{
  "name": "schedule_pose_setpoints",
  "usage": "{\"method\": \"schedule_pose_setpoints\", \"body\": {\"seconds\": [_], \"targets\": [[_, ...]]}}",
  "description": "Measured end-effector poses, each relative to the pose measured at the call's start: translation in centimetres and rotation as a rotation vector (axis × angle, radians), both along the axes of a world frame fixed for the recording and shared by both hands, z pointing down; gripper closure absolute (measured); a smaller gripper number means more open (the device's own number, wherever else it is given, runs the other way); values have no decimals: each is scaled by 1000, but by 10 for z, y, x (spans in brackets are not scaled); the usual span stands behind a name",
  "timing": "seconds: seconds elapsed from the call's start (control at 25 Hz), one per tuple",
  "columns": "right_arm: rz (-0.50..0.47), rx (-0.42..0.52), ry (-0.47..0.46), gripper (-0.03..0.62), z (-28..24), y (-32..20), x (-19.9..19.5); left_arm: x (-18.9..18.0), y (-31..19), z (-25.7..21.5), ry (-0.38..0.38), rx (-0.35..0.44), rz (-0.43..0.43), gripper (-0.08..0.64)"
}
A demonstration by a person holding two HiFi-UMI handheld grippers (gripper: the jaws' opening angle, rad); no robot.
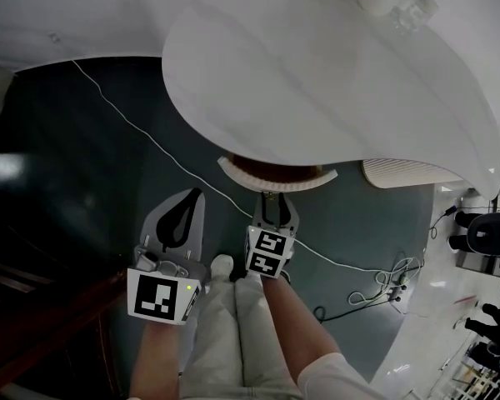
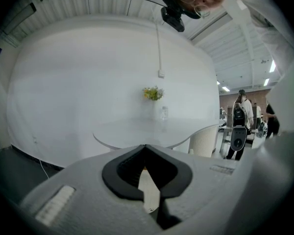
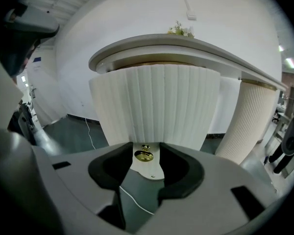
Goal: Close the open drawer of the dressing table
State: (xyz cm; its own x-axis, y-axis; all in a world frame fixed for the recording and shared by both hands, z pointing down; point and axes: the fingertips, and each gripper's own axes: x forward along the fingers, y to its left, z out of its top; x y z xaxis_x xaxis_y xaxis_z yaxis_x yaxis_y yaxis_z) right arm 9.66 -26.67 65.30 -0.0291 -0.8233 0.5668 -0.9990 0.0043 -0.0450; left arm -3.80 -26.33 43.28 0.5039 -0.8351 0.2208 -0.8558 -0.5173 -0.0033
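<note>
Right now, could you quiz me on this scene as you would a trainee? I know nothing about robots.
1. True or false: the ribbed white drawer under the curved white tabletop is pushed fully shut.
2. What shows between the jaws of the right gripper? A. a small brass knob; B. a glass vase; C. a red cup.
3. Fill in: the jaws of the left gripper are ____ (apart or together).

Key: 1 false, since the drawer stands out from under the top with its brown inside showing; 2 A; 3 together.
</note>
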Motion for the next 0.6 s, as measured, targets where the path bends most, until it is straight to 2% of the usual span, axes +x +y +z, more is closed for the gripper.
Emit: {"method": "schedule_pose_setpoints", "body": {"seconds": [0.2, 0.6], "targets": [[15, 21, 28, 440, -1, -13, 0, -7, -4, -1, 10, 18, 27, 543], [18, 69, 88, 440, -2, -43, 4, -14, -15, 4, 18, 5, 62, 543]]}}
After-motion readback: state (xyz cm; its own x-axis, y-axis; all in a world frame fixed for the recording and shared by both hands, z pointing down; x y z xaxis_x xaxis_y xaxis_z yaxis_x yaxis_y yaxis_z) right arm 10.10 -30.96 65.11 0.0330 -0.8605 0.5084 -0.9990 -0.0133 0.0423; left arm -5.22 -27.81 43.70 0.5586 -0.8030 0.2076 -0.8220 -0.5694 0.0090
